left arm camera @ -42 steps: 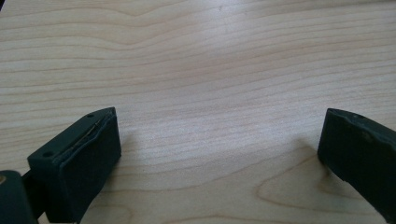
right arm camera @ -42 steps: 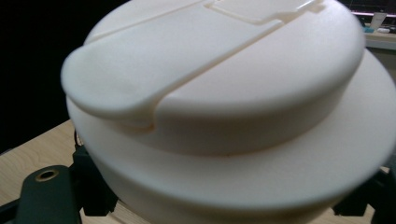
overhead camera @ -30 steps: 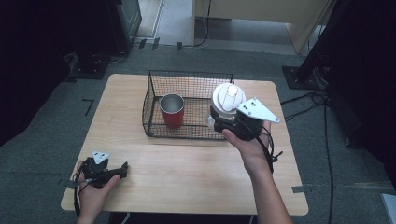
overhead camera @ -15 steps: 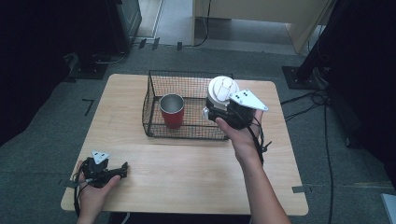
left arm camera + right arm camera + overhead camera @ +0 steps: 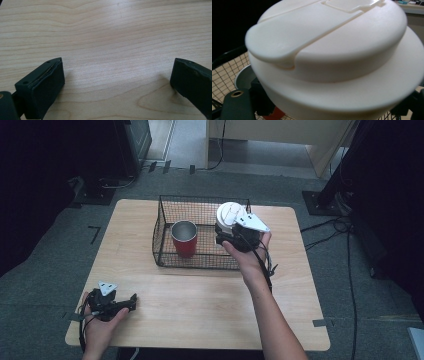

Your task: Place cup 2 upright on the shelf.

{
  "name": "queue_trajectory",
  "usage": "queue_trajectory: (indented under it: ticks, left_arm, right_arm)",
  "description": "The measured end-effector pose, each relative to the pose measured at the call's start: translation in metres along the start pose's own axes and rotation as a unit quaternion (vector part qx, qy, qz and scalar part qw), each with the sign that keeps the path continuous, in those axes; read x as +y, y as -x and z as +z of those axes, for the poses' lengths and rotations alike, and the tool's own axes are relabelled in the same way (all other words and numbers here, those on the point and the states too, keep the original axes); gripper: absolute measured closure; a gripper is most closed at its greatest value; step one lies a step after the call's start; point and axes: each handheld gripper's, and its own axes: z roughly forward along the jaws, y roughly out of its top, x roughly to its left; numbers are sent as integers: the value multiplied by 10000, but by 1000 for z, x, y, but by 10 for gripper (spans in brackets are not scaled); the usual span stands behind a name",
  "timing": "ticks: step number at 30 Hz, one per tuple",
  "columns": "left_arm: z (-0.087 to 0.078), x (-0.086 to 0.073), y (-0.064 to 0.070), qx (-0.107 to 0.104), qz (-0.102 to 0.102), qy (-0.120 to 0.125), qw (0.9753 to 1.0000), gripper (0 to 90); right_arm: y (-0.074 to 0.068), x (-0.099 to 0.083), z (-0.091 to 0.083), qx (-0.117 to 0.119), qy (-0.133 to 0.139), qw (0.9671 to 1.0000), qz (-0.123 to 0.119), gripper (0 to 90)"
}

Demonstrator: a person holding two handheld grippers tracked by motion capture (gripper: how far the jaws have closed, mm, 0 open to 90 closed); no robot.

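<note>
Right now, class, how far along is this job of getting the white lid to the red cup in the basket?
Done: the red cup stands upright and open in the wire basket. In hand: the right gripper holds the white lid above the basket's right side. Left: lid not yet on the cup. The left gripper rests open on the table.

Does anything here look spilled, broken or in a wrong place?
Nothing stands out. The red cup stands upright in the wire basket; the right tool holds a white lidded container above the basket.

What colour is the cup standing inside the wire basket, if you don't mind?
The cup is red with a metallic rim, clearest in the high view.
</note>
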Motion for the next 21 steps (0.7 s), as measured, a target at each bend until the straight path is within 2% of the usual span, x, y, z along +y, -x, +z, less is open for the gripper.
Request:
queue_trajectory:
  ticks: [14, 21]
  left_arm:
    - [0, 0, 0, -4, 1, -7, 10000, 1]
    - [0, 0, 0, -3, 0, -4, 10000, 1]
  right_arm:
    - [2, -20, 37, -165, -393, 9991, 64, 165]
    - [-2, -28, 51, -206, -601, 9980, 28, 164]
